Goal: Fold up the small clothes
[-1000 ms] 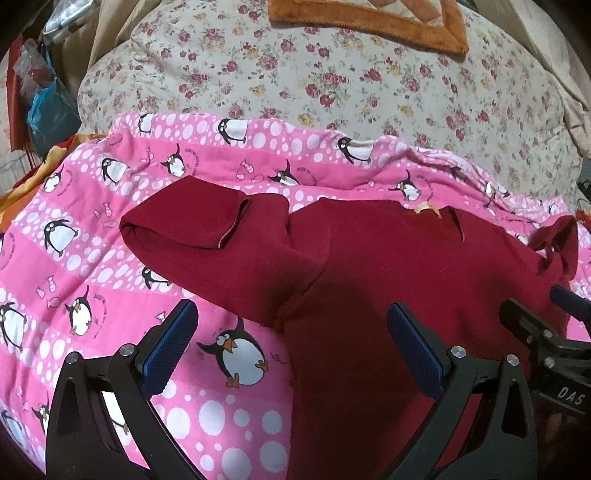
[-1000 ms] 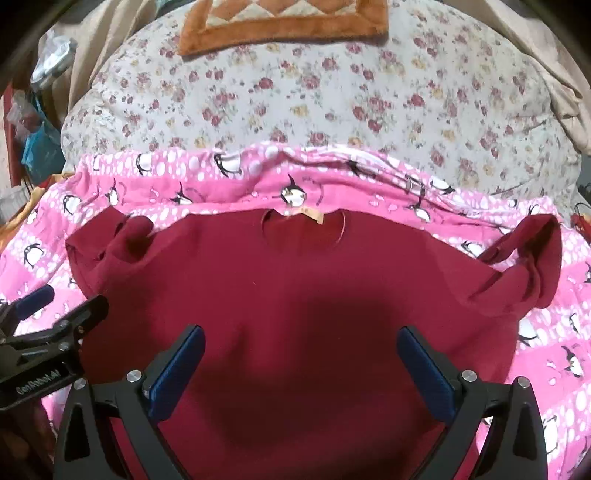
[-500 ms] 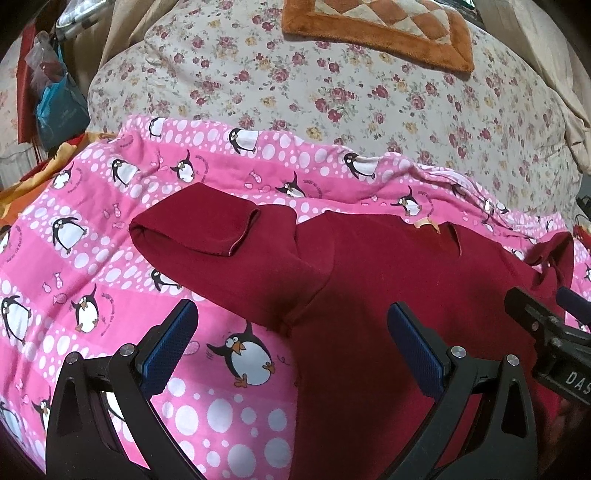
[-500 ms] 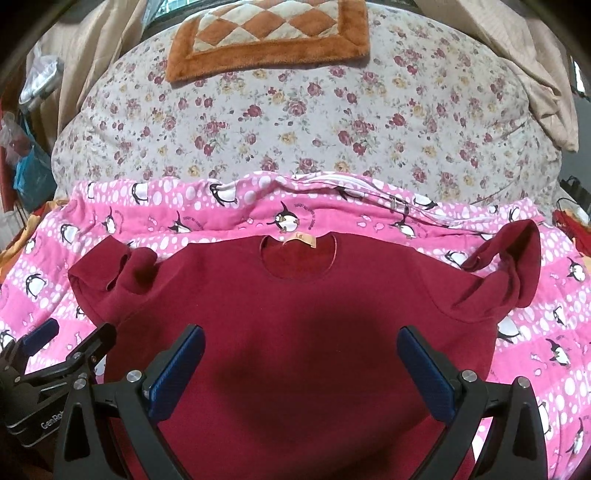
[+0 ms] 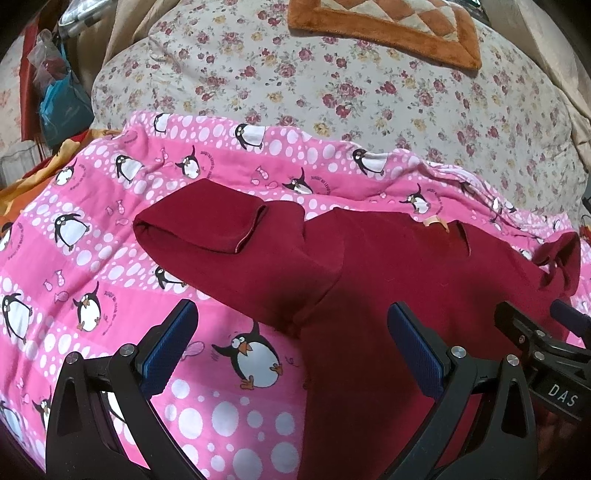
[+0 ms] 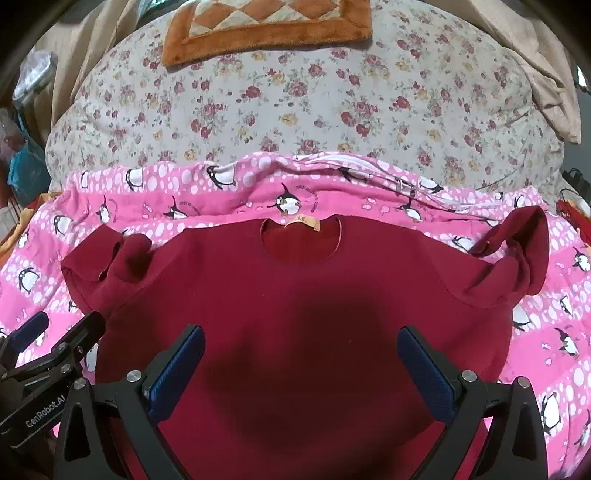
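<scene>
Behind everything rises a big flowered quilt with an orange patchwork mat lying on top of it, and it walls off the far side of the bed. Spread in front is a pink penguin blanket, giving a flat, soft place to work. On it lies the dark red top, front up and neck hole away from the person, so the body is laid out ready for folding. Its two sleeves are not flat yet: the left sleeve is doubled back on itself, the right sleeve is bunched up. Both probably need straightening first. The left claw hovers spread wide over the top's left edge; the right claw hovers spread wide above its middle. Neither grips anything.
</scene>
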A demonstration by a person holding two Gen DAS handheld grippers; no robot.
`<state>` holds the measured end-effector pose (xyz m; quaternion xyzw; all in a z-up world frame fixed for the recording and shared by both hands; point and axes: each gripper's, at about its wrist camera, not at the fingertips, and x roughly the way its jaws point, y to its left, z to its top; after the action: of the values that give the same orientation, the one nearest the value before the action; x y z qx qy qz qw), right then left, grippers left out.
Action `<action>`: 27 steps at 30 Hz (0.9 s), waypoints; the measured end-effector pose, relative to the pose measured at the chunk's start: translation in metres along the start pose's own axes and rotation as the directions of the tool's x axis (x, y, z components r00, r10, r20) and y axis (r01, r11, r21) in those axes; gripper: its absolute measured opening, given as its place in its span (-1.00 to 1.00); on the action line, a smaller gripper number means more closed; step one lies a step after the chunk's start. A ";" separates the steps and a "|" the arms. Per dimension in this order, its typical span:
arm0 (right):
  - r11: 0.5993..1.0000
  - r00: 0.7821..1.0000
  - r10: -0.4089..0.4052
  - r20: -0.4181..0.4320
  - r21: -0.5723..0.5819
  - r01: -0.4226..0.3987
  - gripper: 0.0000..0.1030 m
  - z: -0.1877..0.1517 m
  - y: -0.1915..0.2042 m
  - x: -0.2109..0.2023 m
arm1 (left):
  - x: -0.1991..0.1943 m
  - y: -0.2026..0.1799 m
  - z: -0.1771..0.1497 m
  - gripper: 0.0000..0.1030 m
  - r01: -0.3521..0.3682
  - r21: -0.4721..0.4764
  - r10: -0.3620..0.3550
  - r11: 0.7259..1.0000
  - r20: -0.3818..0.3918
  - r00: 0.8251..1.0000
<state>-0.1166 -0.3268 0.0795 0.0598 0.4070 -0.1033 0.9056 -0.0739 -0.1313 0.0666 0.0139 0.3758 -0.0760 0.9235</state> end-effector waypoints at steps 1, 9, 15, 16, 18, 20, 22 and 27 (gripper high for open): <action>1.000 1.000 0.000 -0.002 0.002 0.000 1.00 -0.001 0.000 0.001 | 0.001 0.000 0.000 0.99 -0.002 0.001 0.002 1.000 -0.003 1.000; 1.000 1.000 0.002 -0.026 -0.004 -0.002 1.00 -0.005 0.006 0.008 | 0.006 0.003 -0.002 0.99 -0.009 0.000 0.009 1.000 -0.010 1.000; 1.000 0.999 0.005 -0.035 -0.020 -0.006 1.00 -0.006 0.013 0.011 | 0.009 0.008 -0.002 0.99 -0.017 -0.012 0.017 1.000 -0.014 1.000; 1.000 0.999 0.006 -0.037 -0.023 -0.007 1.00 -0.006 0.014 0.012 | 0.009 0.009 -0.002 0.99 -0.018 -0.014 0.018 1.000 -0.015 1.000; 1.000 0.999 0.009 -0.040 -0.027 -0.011 1.00 -0.006 0.016 0.013 | 0.010 0.011 -0.003 0.99 -0.019 -0.018 0.019 1.000 -0.019 1.000; 0.999 0.999 0.009 -0.041 -0.034 -0.010 1.00 -0.005 0.018 0.013 | 0.011 0.012 -0.003 0.99 -0.020 -0.021 0.019 1.000 -0.023 1.000; 0.999 0.999 0.009 -0.044 -0.041 -0.011 1.00 -0.005 0.020 0.015 | 0.012 0.012 -0.003 0.99 -0.022 -0.023 0.021 0.999 -0.024 0.999; 0.999 0.999 0.007 -0.052 -0.049 -0.009 1.00 -0.006 0.023 0.019 | 0.014 0.014 -0.003 0.99 -0.023 -0.029 0.023 0.999 -0.028 0.999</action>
<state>-0.1030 -0.3058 0.0619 0.0419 0.4327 -0.0881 0.8963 -0.0643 -0.1189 0.0546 0.0058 0.3896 -0.0597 0.9190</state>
